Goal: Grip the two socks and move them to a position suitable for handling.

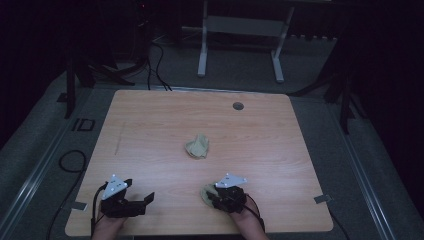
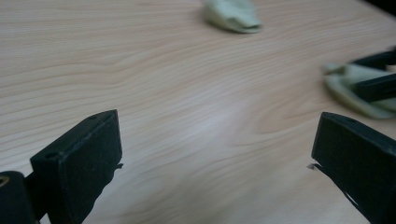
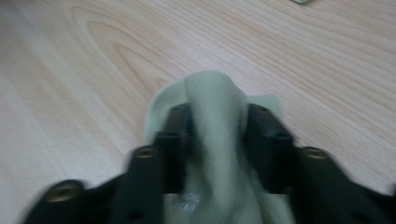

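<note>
Between the right gripper (image 3: 217,135) jaws lies a bunched green cloth (image 3: 212,98).

Smooth wood-grain counter (image 1: 150,125) with faint sheen; soft matt woven cloth (image 3: 212,121); matt black plastic claw (image 3: 215,135).

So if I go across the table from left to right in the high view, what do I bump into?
Left gripper → crumpled cloth in the middle of the table → right gripper, its jaws around a second cloth → small round hole near the far edge.
</note>
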Available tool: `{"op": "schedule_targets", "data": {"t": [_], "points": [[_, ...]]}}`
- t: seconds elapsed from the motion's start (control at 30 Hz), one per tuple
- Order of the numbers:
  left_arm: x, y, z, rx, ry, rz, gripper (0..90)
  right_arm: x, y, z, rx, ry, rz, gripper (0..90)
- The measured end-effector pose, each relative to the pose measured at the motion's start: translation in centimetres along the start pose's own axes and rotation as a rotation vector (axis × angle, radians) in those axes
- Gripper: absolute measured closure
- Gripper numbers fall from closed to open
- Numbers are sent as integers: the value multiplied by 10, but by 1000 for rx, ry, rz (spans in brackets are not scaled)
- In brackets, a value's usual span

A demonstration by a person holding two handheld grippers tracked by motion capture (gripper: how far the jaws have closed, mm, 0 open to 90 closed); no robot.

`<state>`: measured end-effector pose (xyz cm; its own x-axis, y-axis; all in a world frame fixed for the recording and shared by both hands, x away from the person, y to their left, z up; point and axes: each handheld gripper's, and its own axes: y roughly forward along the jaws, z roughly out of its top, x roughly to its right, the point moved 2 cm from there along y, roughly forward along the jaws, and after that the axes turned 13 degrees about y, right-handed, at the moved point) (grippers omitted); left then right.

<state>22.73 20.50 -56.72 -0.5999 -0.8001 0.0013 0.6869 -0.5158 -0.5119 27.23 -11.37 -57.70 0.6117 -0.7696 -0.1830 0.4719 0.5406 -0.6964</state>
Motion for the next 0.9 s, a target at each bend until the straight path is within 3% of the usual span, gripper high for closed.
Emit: {"op": "schedule_targets", "data": {"t": [0.13, 0.27, 0.33, 0.43, 0.6, 0.73, 0.83, 0.9], "points": [[18, 7, 16, 14, 23, -80, 18, 4, -15, 11, 33, 19, 37, 437], [41, 14, 37, 30, 63, -170, 45, 6, -51, 34, 134, 5, 39, 411], [52, 18, 47, 23, 99, -202, 60, 10, -68, 43, 166, -2, 15, 464], [63, 26, 55, 12, 126, -233, 144, 22, -80, 46, 162, 0, -28, 553], [75, 50, 60, -73, 132, -275, 209, 38, -63, 25, 56, 31, -24, 613], [81, 75, 58, -140, 142, -312, 328, 42, -43, 13, 3, 20, -21, 608], [83, 91, 57, -181, 138, -332, 353, 46, -30, 12, -19, -8, -28, 612], [85, 99, 56, -212, 158, -315, 353, 47, -22, 12, -38, -19, -27, 635]]}}
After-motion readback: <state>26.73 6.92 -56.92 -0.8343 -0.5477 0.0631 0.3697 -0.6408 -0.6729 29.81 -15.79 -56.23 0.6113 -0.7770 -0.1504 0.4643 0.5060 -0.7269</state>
